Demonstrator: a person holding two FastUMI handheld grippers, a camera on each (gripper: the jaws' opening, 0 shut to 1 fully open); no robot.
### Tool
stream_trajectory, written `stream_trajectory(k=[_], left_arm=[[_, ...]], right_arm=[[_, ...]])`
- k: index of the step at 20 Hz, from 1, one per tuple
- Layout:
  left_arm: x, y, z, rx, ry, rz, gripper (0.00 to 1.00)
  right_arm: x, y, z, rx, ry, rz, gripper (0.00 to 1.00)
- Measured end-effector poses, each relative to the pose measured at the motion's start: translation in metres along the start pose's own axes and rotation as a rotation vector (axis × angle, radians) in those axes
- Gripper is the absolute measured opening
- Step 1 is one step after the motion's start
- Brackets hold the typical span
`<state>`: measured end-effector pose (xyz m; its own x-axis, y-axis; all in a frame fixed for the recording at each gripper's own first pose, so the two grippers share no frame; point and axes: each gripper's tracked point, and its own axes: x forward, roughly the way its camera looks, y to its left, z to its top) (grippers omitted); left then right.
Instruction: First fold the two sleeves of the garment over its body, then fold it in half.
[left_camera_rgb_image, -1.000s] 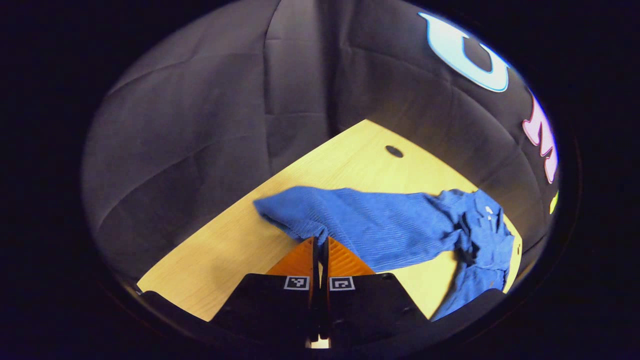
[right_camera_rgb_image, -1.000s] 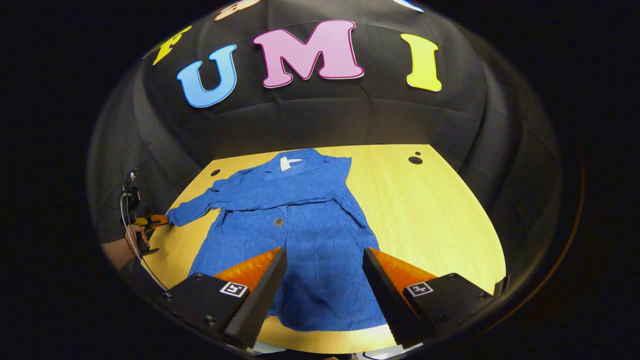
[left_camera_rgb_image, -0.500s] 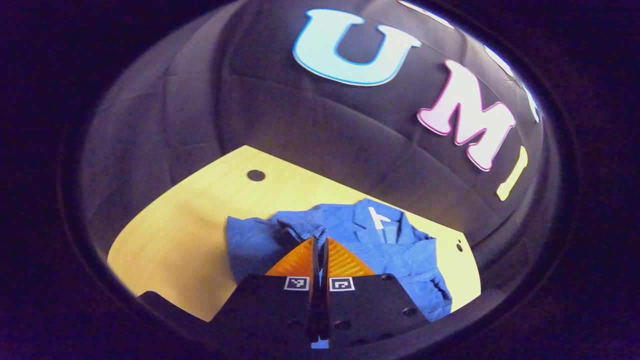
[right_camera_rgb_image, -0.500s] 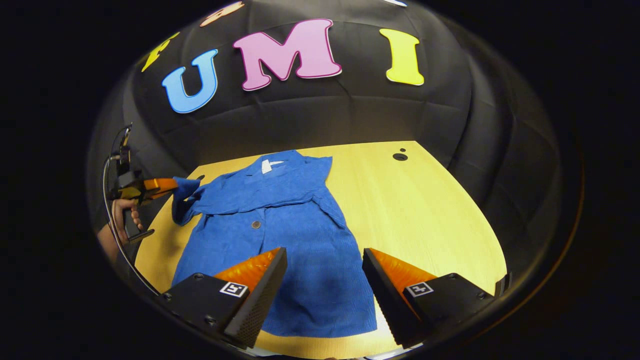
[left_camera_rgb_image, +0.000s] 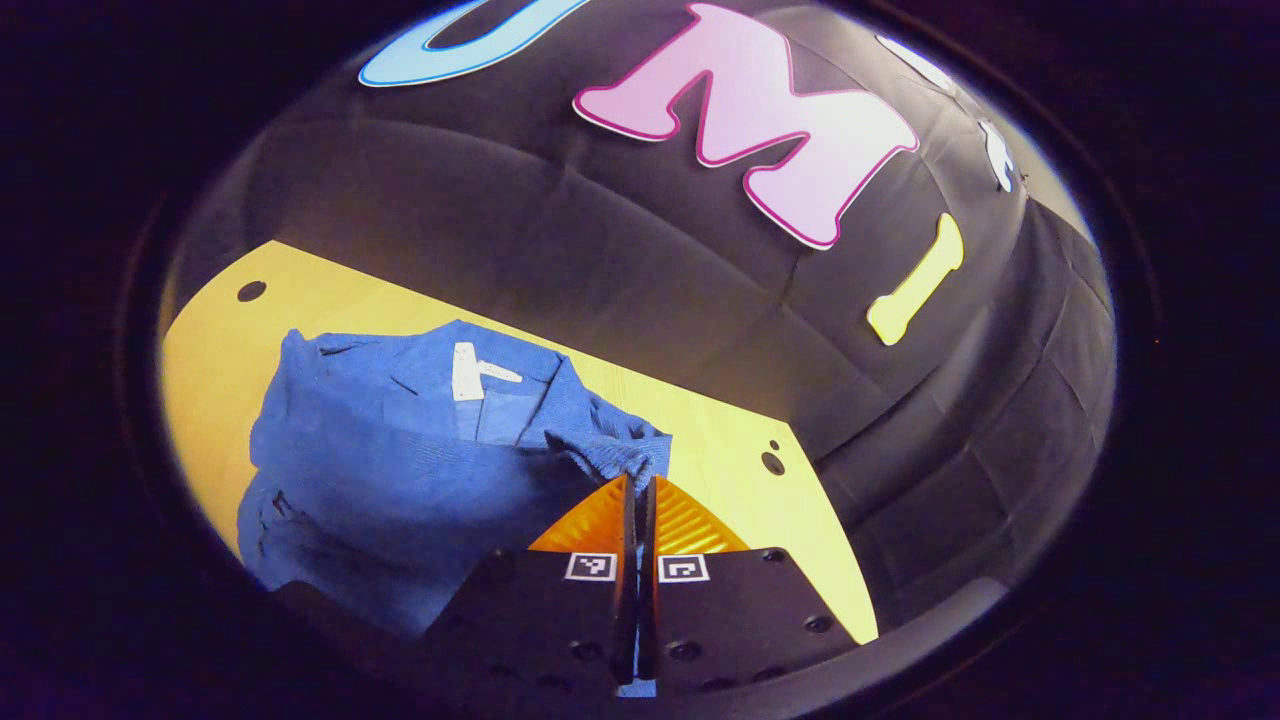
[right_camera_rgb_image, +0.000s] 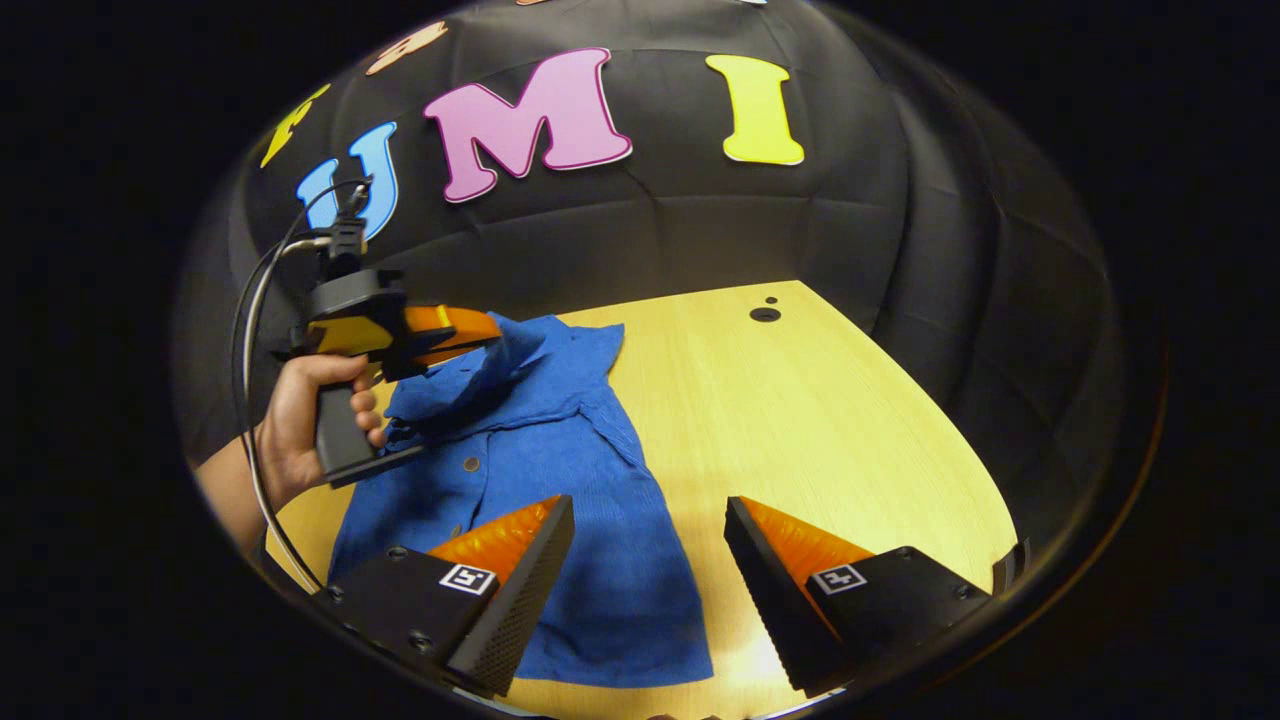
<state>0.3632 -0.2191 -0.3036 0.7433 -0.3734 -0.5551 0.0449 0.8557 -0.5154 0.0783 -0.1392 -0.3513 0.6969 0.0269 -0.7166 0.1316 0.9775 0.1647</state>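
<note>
Here, left gripper (left_camera_rgb_image: 640, 482) clenched on blue garment's (right_camera_rgb_image: 560, 450) sleeve cuff (left_camera_rgb_image: 615, 455), right gripper (right_camera_rgb_image: 648, 545) released above hem.

Blue corduroy garment (right_camera_rgb_image: 560, 470) flat on desk (right_camera_rgb_image: 830, 420), collar far end; one sleeve (left_camera_rgb_image: 610, 455) lifted, drawn across its body.

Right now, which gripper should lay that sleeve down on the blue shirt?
Left. The left gripper is already shut on the sleeve, lifted above the shirt. The right gripper hangs open, holding nothing.
</note>
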Motion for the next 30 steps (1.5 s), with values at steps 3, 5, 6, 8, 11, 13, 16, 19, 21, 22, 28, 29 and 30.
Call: stream_trajectory(k=[3,5,6,8,11,13,16,19,21,22,28,29,30], left_arm=[[0.016,-0.017,-0.006,-0.029,0.026,-0.001,0.6],[0.02,-0.004,-0.01,-0.019,0.014,0.037,0.85],[0.01,0.005,-0.009,-0.007,0.011,0.059,0.84],[-0.014,0.022,-0.011,0.018,0.014,0.102,0.84],[-0.071,0.054,-0.017,0.079,0.008,0.182,0.85],[-0.119,0.075,-0.034,0.104,0.026,0.224,0.85],[-0.196,0.109,-0.087,0.104,0.129,0.273,0.85],[-0.26,0.151,-0.139,0.114,0.231,0.366,0.85],[-0.293,0.177,-0.166,0.14,0.29,0.43,0.85],[-0.302,0.186,-0.177,0.142,0.313,0.449,0.85],[-0.318,0.225,-0.223,0.107,0.419,0.528,0.85],[-0.317,0.229,-0.222,0.112,0.409,0.559,0.85],[-0.311,0.232,-0.219,0.127,0.39,0.544,0.86]], right_arm=[[-0.001,-0.018,-0.009,0.036,0.027,-0.012,0.98],[0.002,-0.025,-0.012,0.04,0.045,-0.018,0.98],[0.003,-0.029,-0.013,0.037,0.054,-0.019,0.98],[0.003,-0.032,-0.019,0.03,0.072,-0.012,0.98],[0.004,-0.029,-0.031,0.019,0.121,0.009,0.98],[0.004,-0.026,-0.044,0.009,0.17,0.022,0.98],[0.006,-0.021,-0.062,-0.002,0.239,0.04,0.98],[-0.003,-0.021,-0.089,-0.016,0.312,0.05,0.98],[-0.003,-0.021,-0.101,-0.017,0.353,0.059,0.98],[-0.002,-0.022,-0.106,-0.022,0.37,0.06,0.98],[-0.002,-0.023,-0.131,-0.05,0.449,0.049,0.98],[0.001,-0.022,-0.128,-0.071,0.421,0.045,0.98],[0.004,-0.019,-0.126,-0.09,0.425,0.051,0.98]])
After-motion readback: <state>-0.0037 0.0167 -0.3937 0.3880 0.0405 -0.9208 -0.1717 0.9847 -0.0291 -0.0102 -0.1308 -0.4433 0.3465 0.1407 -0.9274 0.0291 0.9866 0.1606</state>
